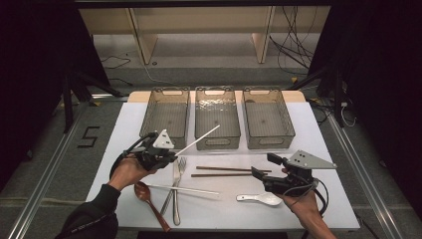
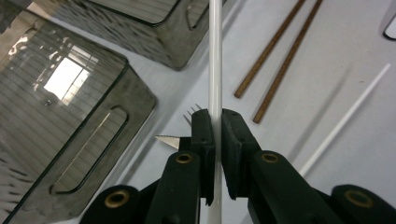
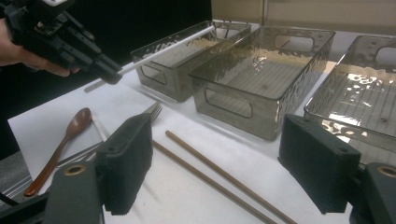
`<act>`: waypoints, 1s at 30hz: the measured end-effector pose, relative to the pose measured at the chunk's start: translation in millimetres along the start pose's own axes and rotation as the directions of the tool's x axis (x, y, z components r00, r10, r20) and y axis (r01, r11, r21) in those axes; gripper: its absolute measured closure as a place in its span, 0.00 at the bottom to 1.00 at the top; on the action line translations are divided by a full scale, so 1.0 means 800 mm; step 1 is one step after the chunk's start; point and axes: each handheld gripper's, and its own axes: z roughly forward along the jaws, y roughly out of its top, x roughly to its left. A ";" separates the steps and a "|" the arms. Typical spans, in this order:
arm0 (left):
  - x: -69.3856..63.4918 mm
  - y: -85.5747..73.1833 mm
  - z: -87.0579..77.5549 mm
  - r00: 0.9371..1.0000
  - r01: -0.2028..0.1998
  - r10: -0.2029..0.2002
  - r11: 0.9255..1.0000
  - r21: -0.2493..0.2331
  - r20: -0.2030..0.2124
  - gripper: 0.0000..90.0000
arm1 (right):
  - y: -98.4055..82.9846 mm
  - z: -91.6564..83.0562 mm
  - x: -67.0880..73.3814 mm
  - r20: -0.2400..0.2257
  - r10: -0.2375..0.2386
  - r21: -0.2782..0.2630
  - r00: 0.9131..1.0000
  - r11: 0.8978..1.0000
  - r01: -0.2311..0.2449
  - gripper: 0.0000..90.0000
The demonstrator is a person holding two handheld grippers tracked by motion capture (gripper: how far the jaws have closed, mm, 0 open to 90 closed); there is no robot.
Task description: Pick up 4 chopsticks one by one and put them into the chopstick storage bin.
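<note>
My left gripper (image 1: 171,155) is shut on a white chopstick (image 1: 199,139) and holds it off the table, its far end reaching over the front of the middle bin (image 1: 217,144). In the left gripper view the pads (image 2: 203,135) clamp the white chopstick (image 2: 215,56), which runs straight up between them. From the right gripper view, the left gripper (image 3: 109,72) and its chopstick (image 3: 163,49) sit at the upper left. My right gripper (image 1: 264,166) hovers open at the right, with nothing between its jaws (image 3: 219,158).
Three empty grey bins stand in a row at the back: left (image 1: 166,134), middle, right (image 1: 268,142). On the white table lie a second white chopstick (image 1: 181,189), two brown chopsticks (image 1: 229,172), forks (image 1: 176,184), a wooden spoon (image 1: 149,199) and a white spoon (image 1: 259,199).
</note>
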 end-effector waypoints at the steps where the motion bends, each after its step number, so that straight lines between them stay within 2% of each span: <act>1: 0.003 0.000 0.000 1.000 0.011 -0.011 1.000 -0.005 -0.004 0.93 | 0.000 0.000 0.000 0.000 0.001 0.000 1.000 1.000 -0.001 0.30; 6: 0.020 0.001 -0.002 0.998 0.053 -0.054 0.998 -0.013 -0.032 0.93 | 0.000 0.000 0.000 -0.001 0.002 0.001 1.000 1.000 -0.002 0.30; 10: 0.033 0.003 -0.002 0.994 0.096 -0.097 0.995 -0.019 -0.054 0.93 | 0.000 0.000 0.000 -0.001 0.004 0.001 1.000 1.000 -0.004 0.30; 17: 0.067 0.005 -0.004 0.979 0.180 -0.184 0.982 -0.054 -0.082 0.93 | -0.001 0.000 -0.001 0.000 0.006 0.002 1.000 1.000 -0.006 0.30; 22: 0.088 0.007 -0.003 0.965 0.239 -0.245 0.968 -0.071 -0.096 0.93 | -0.001 0.000 -0.002 0.001 0.010 0.004 1.000 1.000 -0.010 0.30; 27: 0.110 0.009 0.000 0.950 0.280 -0.288 0.957 -0.083 -0.120 0.93 | -0.001 0.000 -0.002 0.000 0.011 0.002 1.000 1.000 -0.011 0.30; 30: 0.123 0.011 0.001 0.945 0.292 -0.301 0.952 -0.088 -0.129 0.93 | -0.001 0.000 -0.002 -0.001 0.011 0.003 1.000 1.000 -0.011 0.30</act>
